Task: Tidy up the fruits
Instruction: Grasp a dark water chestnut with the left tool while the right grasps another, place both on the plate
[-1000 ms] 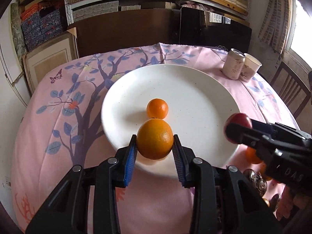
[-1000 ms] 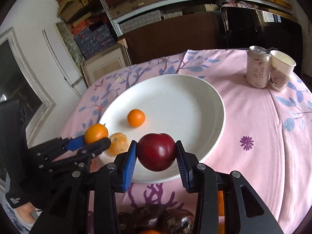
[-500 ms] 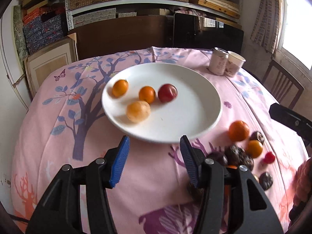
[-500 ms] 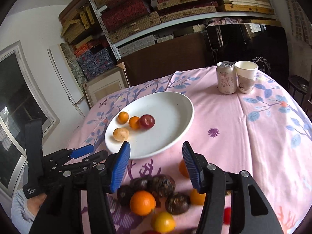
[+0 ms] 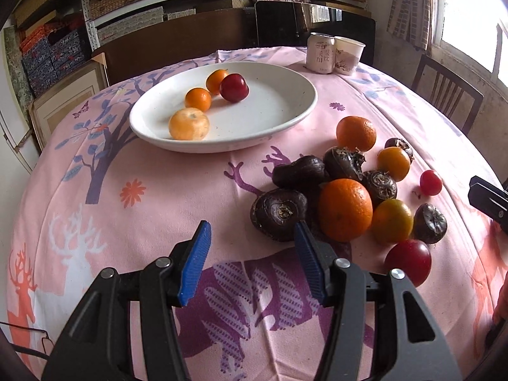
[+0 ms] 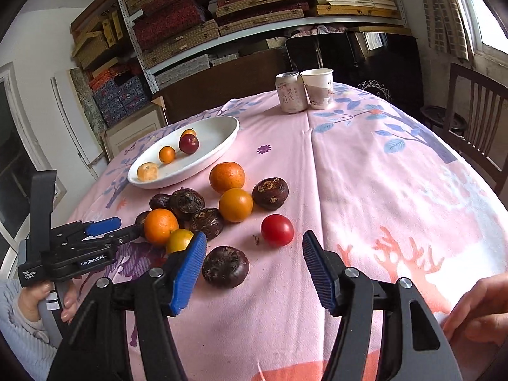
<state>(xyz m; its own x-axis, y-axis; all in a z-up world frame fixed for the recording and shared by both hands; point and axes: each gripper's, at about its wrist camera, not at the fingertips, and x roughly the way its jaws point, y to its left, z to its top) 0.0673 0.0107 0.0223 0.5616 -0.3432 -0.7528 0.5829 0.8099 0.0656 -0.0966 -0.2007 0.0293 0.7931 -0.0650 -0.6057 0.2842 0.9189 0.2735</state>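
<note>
- Standing wide apart with nothing between the blue pads, the left claw [image 5: 252,260] is seen empty just short of the fruit pile; the right claw [image 6: 254,270] is likewise spread and empty, with a dark water chestnut [image 6: 225,266] just ahead of its left pad.
- A second ago an orange was gripped by the left claw and a dark red plum by the right, both over the white plate [image 5: 298,108]; both have since been released and the claws drawn back toward the near edge of the counter.
- Four fruits are now counted on the plate: the pale orange [image 5: 189,123] at its near rim, a small orange [image 5: 198,99] behind it, another small orange [image 5: 216,81] farther back, and the red plum [image 5: 234,87] touching that one.
- One round of sorting is judged done; the next pick is judged to come from the pile.
- Still off the plate, on its near right side, oranges such as the large orange [image 5: 345,209], several dark water chestnuts and red fruits, among them a cherry tomato [image 6: 277,230], are left clustered.
- A pink cloth [image 5: 158,190] printed with trees and deer is spread over the counter; it looks soft, so round fruit is judged likely to roll little.
- Beyond the plate, a can [image 6: 290,92] and a paper cup [image 6: 318,88] are set side by side, touching.
- Farther out, shelves [image 6: 254,9] of stacked boxes and a wooden chair [image 6: 479,117] are seen.
</note>
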